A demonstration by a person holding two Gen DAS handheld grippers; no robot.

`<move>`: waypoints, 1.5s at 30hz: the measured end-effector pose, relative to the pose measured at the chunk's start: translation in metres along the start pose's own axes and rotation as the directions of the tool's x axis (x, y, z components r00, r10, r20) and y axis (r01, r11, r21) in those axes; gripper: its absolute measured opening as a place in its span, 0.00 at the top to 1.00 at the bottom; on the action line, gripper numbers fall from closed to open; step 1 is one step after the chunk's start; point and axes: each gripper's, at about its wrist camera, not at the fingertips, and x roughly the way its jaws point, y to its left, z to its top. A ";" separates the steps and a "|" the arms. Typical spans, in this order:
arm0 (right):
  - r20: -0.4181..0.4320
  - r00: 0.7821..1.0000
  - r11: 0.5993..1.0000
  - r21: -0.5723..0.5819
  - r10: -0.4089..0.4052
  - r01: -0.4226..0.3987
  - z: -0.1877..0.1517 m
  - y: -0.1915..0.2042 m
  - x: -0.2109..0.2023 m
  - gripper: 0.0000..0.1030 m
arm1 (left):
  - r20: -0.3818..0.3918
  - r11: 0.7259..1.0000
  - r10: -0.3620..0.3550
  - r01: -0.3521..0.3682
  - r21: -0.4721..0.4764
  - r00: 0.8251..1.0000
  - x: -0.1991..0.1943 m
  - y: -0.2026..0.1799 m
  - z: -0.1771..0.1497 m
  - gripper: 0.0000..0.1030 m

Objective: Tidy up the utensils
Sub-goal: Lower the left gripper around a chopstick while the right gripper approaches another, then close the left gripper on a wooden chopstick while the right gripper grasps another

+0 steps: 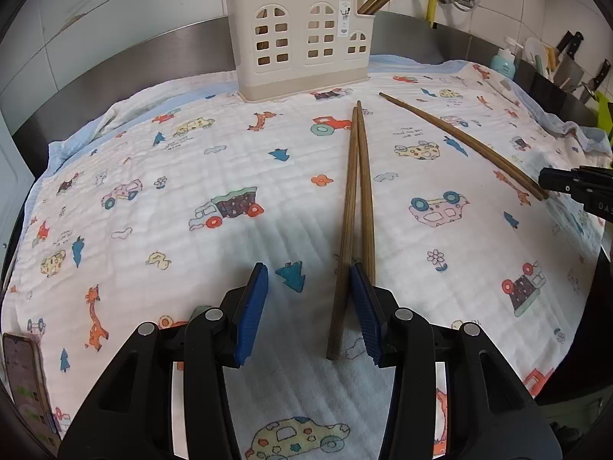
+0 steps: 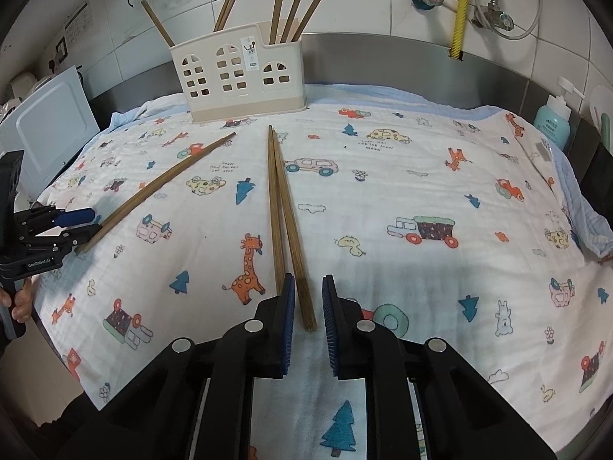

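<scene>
A beige utensil holder (image 1: 302, 46) (image 2: 237, 76) stands at the back of the printed cloth (image 1: 191, 153) (image 2: 421, 199) with several wooden chopsticks upright in it. Two chopstick pairs lie on the cloth. My left gripper (image 1: 309, 267) is open around the near end of one pair (image 1: 358, 191): one stick lies just inside the right pad, the other passes behind that pad. My right gripper (image 2: 308, 280) stands narrowly open around the other pair (image 2: 281, 207), with one stick end between the pads and a gap still showing. Each gripper also appears at the edge of the other view.
A teal soap bottle (image 2: 551, 119) and knives (image 1: 571, 57) stand at the right end of the counter. A phone (image 1: 27, 375) lies at the cloth's near left corner. A white appliance (image 2: 49, 126) sits at the left. A steel backsplash and tiled wall with pipes close the back.
</scene>
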 end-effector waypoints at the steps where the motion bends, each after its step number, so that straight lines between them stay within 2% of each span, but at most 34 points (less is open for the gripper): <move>1: -0.001 1.000 1.000 0.000 0.000 0.000 -0.001 0.000 0.001 0.86 | 0.001 1.000 0.009 -0.009 0.002 1.000 0.000 0.000 0.000 0.57; 3: -0.008 1.000 1.000 -0.001 -0.004 0.004 -0.004 -0.001 0.003 0.86 | 0.003 1.000 0.025 -0.025 0.004 1.000 0.000 0.001 0.001 0.61; 10: -0.014 1.000 1.000 0.001 0.000 0.000 -0.007 -0.002 0.006 0.86 | 0.006 0.999 0.046 -0.046 -0.016 0.999 0.000 0.004 0.002 0.63; 17: -0.006 1.000 0.999 -0.034 -0.016 0.016 -0.004 0.004 0.012 0.86 | 0.014 1.000 -0.007 0.008 -0.021 1.000 0.001 0.003 -0.001 0.65; 25: 0.010 0.999 0.996 -0.075 -0.038 0.039 0.003 0.014 0.021 0.86 | 0.024 1.000 -0.013 0.013 0.002 1.000 0.002 0.001 0.000 0.65; 29: 0.016 0.999 0.995 -0.082 -0.049 0.050 0.003 0.014 0.023 0.91 | 0.021 1.000 -0.018 0.018 -0.011 1.000 0.003 0.003 0.002 0.64; 31: 0.015 0.999 0.996 -0.077 -0.044 0.045 0.003 0.013 0.022 0.92 | 0.025 1.000 -0.008 0.008 -0.013 1.000 0.004 0.002 0.002 0.75; 36: 0.025 0.999 0.996 -0.075 -0.047 0.049 0.004 0.013 0.015 0.93 | 0.019 0.999 -0.010 0.010 -0.038 1.000 0.003 0.003 0.006 0.91; 45: 0.118 0.992 0.994 -0.095 -0.046 0.057 0.019 0.024 -0.025 0.93 | 0.032 0.997 -0.041 0.043 -0.068 0.999 -0.003 0.010 0.004 0.91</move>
